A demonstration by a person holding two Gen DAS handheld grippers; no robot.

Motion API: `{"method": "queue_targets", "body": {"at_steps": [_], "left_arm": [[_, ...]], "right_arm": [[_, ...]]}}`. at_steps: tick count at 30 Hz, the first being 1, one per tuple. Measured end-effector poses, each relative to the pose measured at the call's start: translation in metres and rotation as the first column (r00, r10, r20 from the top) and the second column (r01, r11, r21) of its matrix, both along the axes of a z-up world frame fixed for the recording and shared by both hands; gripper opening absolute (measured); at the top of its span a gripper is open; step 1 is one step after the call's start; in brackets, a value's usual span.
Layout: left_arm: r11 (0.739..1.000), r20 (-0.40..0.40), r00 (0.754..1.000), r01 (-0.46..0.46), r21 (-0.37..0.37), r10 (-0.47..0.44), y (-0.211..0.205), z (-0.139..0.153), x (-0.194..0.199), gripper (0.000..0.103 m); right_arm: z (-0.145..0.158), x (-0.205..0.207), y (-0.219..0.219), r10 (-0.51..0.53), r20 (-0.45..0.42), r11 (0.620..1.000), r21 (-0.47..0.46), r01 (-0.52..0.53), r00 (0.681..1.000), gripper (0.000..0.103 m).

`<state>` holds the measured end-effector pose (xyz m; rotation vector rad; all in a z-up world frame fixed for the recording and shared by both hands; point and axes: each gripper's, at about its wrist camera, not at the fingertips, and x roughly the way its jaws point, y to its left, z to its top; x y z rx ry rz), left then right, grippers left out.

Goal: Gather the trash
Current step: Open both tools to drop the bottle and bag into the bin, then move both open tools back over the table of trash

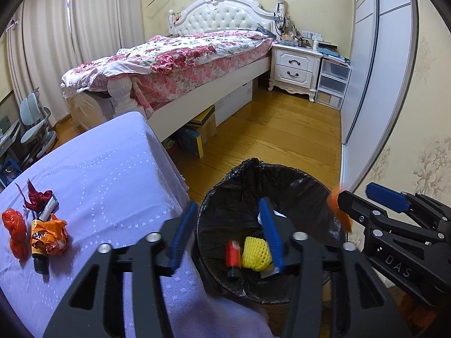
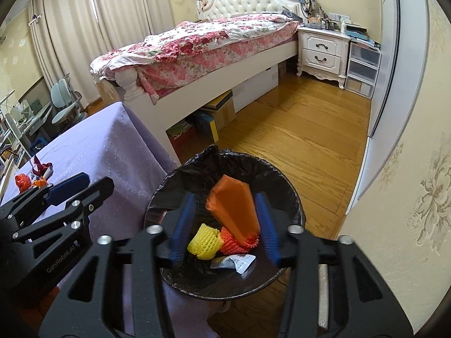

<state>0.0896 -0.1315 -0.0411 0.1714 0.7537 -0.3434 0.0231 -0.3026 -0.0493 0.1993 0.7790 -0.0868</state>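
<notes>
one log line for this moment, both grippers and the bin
left gripper: open, empty, over bin | right gripper: open, orange foam net between fingers above bin | table: trash remains

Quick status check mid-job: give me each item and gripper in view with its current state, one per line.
Left gripper: open, empty, over the bin.
Right gripper: open, orange bag between its fingers, blurred.
Orange bag: above the bin, grip contact unclear.
Trash bin: black-lined, partly filled.
Yellow foam net: in the bin.
Red lighter: in the bin.
Orange wrappers and bottle: on the purple table, uncollected.
</notes>
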Motion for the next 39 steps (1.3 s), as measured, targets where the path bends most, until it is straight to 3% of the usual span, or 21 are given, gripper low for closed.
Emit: {"method": "queue_targets", "body": {"at_steps": [4, 7, 17, 25, 39], "left_arm": [[1.0, 0.02, 1.0, -0.023, -0.007, 0.023, 0.004, 0.004, -0.001, 0.072], [0.999, 0.032, 0.999, -0.04, -0.003, 0.04, 0.008, 0.005, -0.002, 0.075], [0.993, 0.024, 0.993, -0.114, 0.002, 0.114, 0.039, 0.007, -0.009, 0.077], [0.982, 0.022, 0.982, -0.189, 0.016, 0.189, 0.082, 0.007, -0.023, 0.077], [0.914, -0.019, 0.914, -0.404, 0.034, 0.404, 0.188, -0.004, -0.03, 0.077]], "right_arm": [[0.001, -0.002, -0.003, -0.011, 0.004, 1.0, 0.001, 0.011, 1.0, 0.05], [0.001, -0.004, -0.003, -0.02, 0.005, 1.0, 0.004, 0.02, 1.0, 0.053], [0.003, -0.006, 0.008, 0.001, 0.002, 1.0, 0.017, -0.001, 1.0, 0.058], [0.003, -0.003, 0.048, 0.084, -0.006, 0.996, 0.024, -0.084, 0.996, 0.058], [0.008, 0.006, 0.154, 0.314, -0.024, 0.949, 0.026, -0.313, 0.949, 0.058]]}}
